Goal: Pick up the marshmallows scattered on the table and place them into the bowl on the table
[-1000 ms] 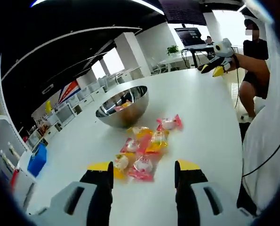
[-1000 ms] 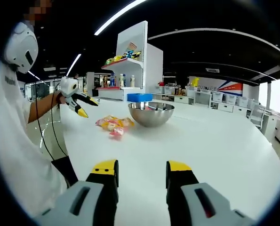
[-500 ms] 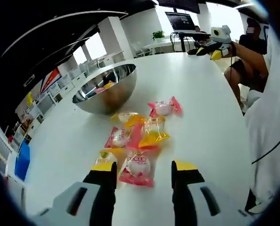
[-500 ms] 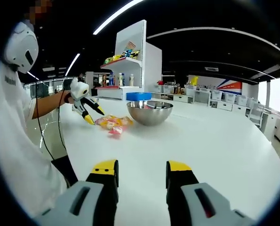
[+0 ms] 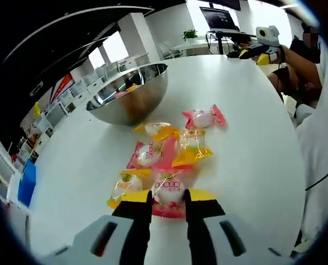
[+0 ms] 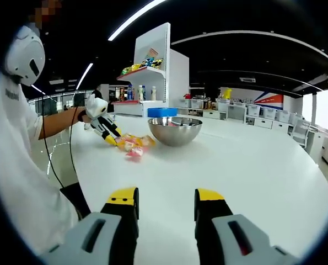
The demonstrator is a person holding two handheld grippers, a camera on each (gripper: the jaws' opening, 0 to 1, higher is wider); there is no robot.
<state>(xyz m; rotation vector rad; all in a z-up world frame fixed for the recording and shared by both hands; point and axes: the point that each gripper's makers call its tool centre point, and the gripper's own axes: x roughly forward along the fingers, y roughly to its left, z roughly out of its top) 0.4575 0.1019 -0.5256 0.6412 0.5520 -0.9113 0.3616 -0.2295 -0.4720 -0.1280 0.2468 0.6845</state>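
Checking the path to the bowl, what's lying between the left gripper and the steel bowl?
In the left gripper view, wrapped marshmallows lie on the white table between the left gripper, closed on one pink packet, and the steel bowl.

Marshmallows (image 5: pixel 169 157) clustered on the desk (image 5: pixel 252 143), just before the bowl (image 5: pixel 129 94). Nearest marshmallow (image 5: pixel 168 193) between the left hand-held gripper (image 5: pixel 168 200) jaws. More inside the bowl.

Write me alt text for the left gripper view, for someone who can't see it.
The left gripper closes its yellow-tipped jaws on a pink-wrapped marshmallow on a white table. More wrapped marshmallows lie just beyond, before a steel bowl already holding a few.
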